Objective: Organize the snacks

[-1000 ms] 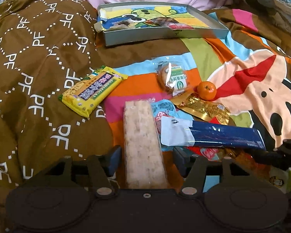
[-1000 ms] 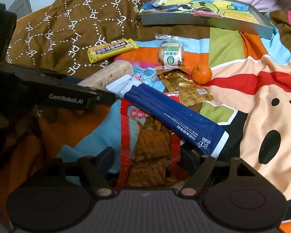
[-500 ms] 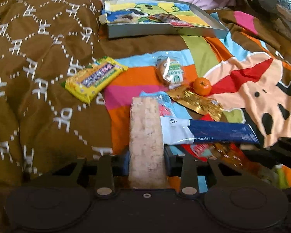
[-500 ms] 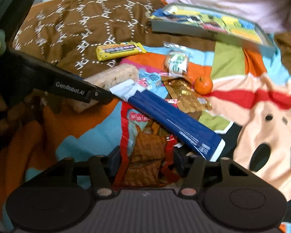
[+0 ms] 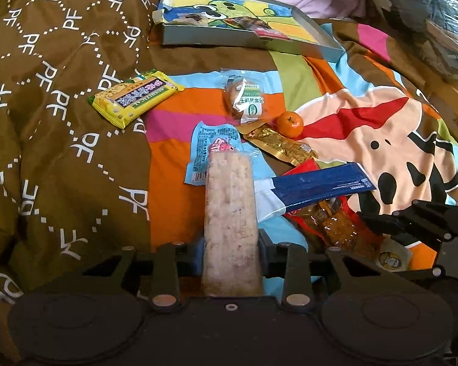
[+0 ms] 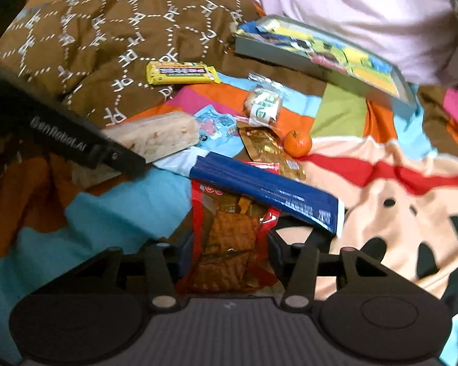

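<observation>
Your left gripper has its fingers closed on the near end of the pale rice bar, which runs straight out toward 12 o'clock, its far tip over the light-blue packet. From the right wrist cam the same bar shows at 10 o'clock, pinched by the black left fingers.

Your right gripper is clamped on the near end of the red snack bag, w/ brown crackers visible through it. The blue-and-white pack lies across the bag's far end, slanting from 11 to 2 o'clock.

Everything sits on a bed quilt, cartoon print on the right side, brown "PF" pattern on the left. In the left wrist cam: yellow bar at 10 o'clock, wrapped pastry at 12, mandarin just right of it, touching the gold pouch. The shallow grey box w/ cartoon lining sits at 12 o'clock, far end of the bed, a couple of packets already inside. The right cam view is motion-blurred.
</observation>
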A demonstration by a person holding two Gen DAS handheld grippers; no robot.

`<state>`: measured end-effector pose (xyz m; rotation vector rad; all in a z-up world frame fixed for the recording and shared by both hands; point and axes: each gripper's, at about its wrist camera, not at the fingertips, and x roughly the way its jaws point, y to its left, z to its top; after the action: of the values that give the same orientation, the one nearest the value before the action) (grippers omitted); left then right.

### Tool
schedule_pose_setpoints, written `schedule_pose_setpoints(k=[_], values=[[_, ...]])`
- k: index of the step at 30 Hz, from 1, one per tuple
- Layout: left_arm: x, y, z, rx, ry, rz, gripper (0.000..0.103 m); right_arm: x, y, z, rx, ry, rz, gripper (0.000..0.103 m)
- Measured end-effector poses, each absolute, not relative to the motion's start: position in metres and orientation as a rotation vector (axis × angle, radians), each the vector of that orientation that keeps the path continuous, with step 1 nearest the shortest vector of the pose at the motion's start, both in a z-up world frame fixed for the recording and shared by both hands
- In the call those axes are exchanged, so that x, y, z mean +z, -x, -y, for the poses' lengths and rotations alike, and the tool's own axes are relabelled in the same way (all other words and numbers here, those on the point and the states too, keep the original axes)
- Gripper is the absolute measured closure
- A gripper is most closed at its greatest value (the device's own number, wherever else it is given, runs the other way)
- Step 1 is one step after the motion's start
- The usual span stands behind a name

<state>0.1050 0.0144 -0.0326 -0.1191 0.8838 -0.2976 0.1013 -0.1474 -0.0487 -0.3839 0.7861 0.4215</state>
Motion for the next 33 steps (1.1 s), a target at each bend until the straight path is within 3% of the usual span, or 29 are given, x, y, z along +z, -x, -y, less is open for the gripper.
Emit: schedule_pose_setpoints(k=[4, 11, 15, 33], values=[[-0.035, -0.106, -0.012, -0.283, 0.094, -0.872, 0.068, -0.056, -0.118, 0.157, 0.431, 0.244, -0.866, 0.035], [-0.034, -0.105, -0.015, -0.295, 0.124, -0.867, 0.068, -0.056, -0.104, 0.147, 0.426, 0.375, -0.803, 0.042], [-0.034, -0.104, -0.015, -0.312, 0.152, -0.872, 0.068, -0.051, -0.092, 0.139, 0.384, 0.561, -0.724, 0.048], [-0.027, -0.091, -0.005, -0.363, 0.132, -0.792, 0.068, -0.064, -0.083, 0.145, 0.272, 1.133, -0.531, 0.050]])
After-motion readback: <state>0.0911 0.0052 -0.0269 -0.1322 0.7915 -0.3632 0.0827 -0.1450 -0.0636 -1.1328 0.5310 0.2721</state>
